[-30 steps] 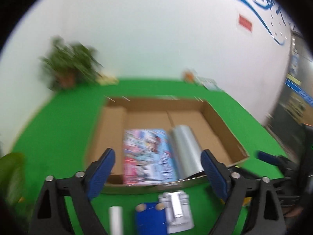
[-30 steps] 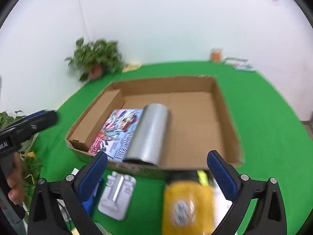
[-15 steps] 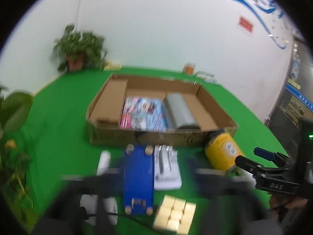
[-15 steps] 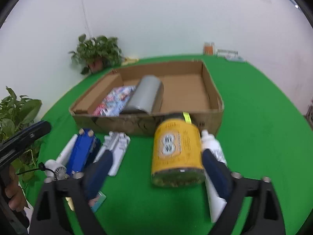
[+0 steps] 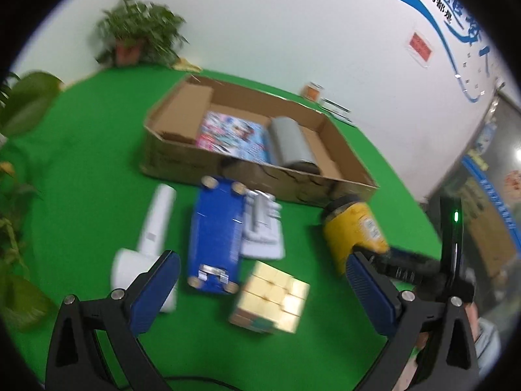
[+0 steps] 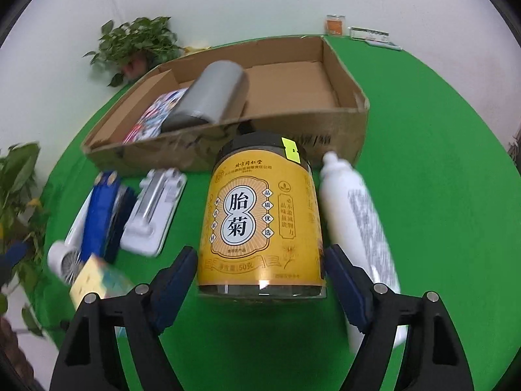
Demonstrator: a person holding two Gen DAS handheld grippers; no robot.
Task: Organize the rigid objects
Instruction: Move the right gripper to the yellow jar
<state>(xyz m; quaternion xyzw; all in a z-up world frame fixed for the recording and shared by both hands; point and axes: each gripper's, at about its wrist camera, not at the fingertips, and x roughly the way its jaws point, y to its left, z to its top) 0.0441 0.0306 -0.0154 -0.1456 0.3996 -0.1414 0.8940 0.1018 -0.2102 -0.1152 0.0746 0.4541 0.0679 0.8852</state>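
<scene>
A cardboard box on the green table holds a colourful booklet and a grey cylinder. In front of it lie a yellow jar, a white bottle, a blue box, a white packaged item, a white hand-held device and a puzzle cube. My right gripper is open, its fingers on either side of the jar's near end. My left gripper is open and empty above the cube.
Potted plants stand at the back left and at the table's left edge. Small items sit by the far wall. The other gripper's body shows at the right of the left wrist view.
Both grippers have pulled back from the box and dropped toward the loose items. The right one has closed in around the yellow jar; the left now hovers over the cube.
</scene>
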